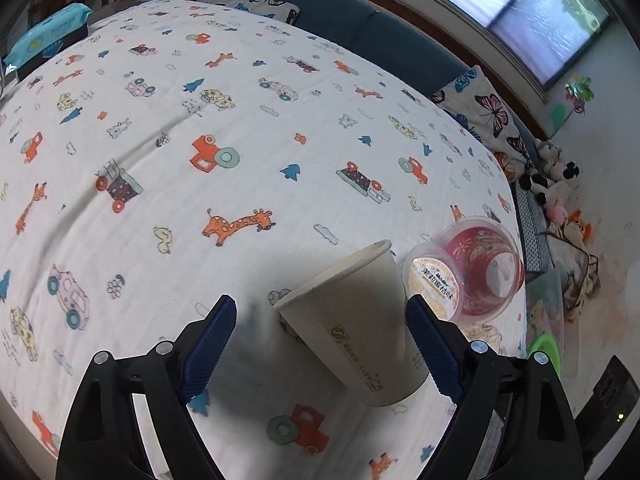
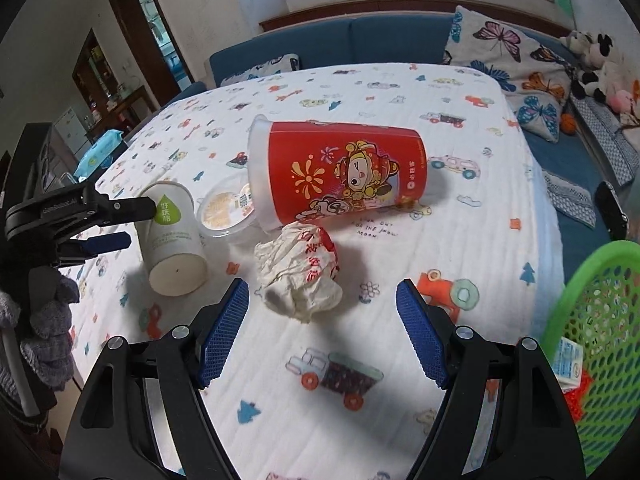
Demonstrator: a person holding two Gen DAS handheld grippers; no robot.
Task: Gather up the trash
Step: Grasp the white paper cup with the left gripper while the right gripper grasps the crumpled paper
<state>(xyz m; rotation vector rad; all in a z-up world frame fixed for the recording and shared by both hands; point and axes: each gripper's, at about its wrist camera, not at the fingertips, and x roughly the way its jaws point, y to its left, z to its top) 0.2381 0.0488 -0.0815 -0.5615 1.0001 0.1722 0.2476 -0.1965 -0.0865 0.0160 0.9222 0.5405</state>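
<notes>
Lying on its side on the printed tablecloth [image 2: 500, 216], the white paper cup [image 1: 360, 320] sits between the left gripper [image 1: 322, 322] fingers, w/ jaws wide apart; its wall looks to be against the right-hand pad, left pad well clear of it, so no clamp. In the right wrist view the same cup [image 2: 174, 236] shows its base toward the camera, green drop logo on the side, and the left gripper [image 2: 120, 222] reaches in from the left edge, a gloved hand [image 2: 48, 340] on its handle.

Just beside the cup: small clear tub [image 2: 228, 212] w/ printed lid, touching the big red cartoon cup [image 2: 340, 172], which also lies on its side, rim toward the tub. Left wrist view looks into that red cup [image 1: 486, 268], tub [image 1: 434, 280] in front of it.

Right gripper [image 2: 322, 312] is above the cloth, jaws apart, nothing between the pads. Crumpled white wrapper [image 2: 300, 272] w/ red print lies just ahead of the fingertips, near the red cup, not gripped.

Green mesh basket [image 2: 592, 280] at the right edge of the table, some packaging inside. Blue sofa [image 2: 400, 42], butterfly cushion [image 2: 504, 64] behind.
</notes>
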